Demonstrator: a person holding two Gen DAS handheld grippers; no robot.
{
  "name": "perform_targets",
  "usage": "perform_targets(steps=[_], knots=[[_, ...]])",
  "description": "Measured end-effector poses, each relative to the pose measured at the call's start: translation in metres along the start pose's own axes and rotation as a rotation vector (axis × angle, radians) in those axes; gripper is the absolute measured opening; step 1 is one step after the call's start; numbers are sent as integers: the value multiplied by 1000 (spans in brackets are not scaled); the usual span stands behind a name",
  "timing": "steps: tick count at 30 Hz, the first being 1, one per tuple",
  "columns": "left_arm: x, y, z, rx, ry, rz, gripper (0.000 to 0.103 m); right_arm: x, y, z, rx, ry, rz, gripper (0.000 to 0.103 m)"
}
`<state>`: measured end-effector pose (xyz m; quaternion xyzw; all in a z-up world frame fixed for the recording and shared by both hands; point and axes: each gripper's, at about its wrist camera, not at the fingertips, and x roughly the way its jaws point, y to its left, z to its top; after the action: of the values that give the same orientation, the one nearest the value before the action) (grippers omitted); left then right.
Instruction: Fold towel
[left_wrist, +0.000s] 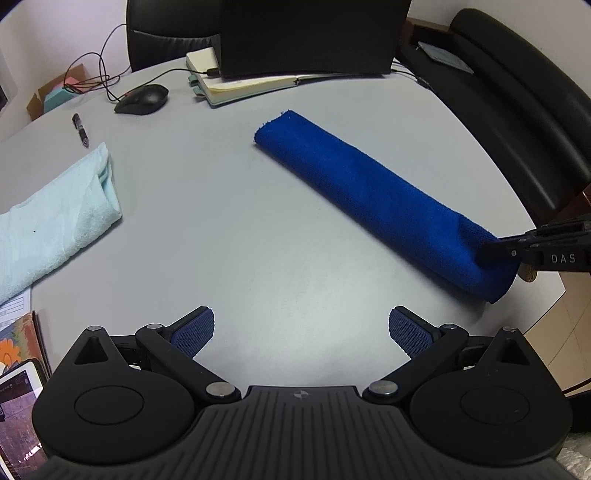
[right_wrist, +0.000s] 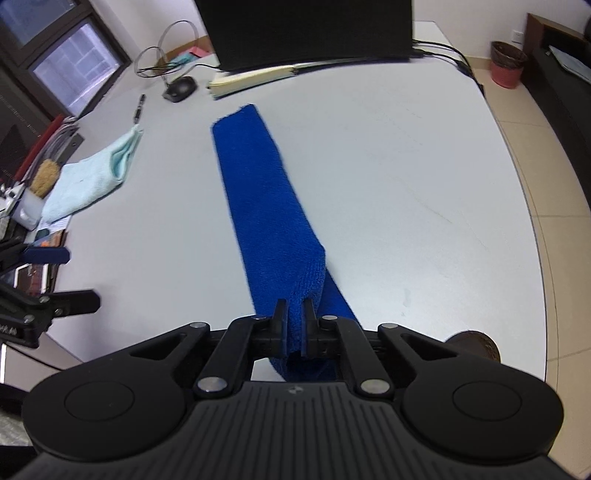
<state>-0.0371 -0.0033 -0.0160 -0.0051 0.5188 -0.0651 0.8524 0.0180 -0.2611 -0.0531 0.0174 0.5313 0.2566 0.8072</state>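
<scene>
While I held both grippers over the table (left_wrist: 229, 206), I read the scene from its left edge across. At the left edge lay a pale towel (left_wrist: 55, 218), bunched and not in play, with a pen (left_wrist: 80, 129) beyond it and a mouse (left_wrist: 142, 99) farther back. My left gripper (left_wrist: 301, 332) hung over bare table near the front edge, its jaws wide apart with nothing between them.

The blue towel (left_wrist: 373, 195) lay right of centre, already folded into a long narrow strip. Its long axis ran from the far middle of the table, near the notebook (left_wrist: 240, 83), down toward the front right edge. Seen from the left gripper, the whole strip lay ahead and to the right, well apart from the pads.

My right gripper (right_wrist: 294, 325) sat at the strip's near end by the front right edge, jaws pinched nearly together on the cloth, which stood up in a ridge between the fingers (right_wrist: 279, 317). In its view the strip ran almost straight away from the fingers.

I judged that the next fold would carry this held end along that axis toward the far end. The right hand was already on the towel; the left was the farther one, free to pin the cloth.
</scene>
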Motion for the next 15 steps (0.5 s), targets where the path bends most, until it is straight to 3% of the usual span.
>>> perform_targets(steps=[15], knots=[[-9, -8, 17, 9, -42, -19, 102, 16, 59, -4, -219, 57, 157, 6]])
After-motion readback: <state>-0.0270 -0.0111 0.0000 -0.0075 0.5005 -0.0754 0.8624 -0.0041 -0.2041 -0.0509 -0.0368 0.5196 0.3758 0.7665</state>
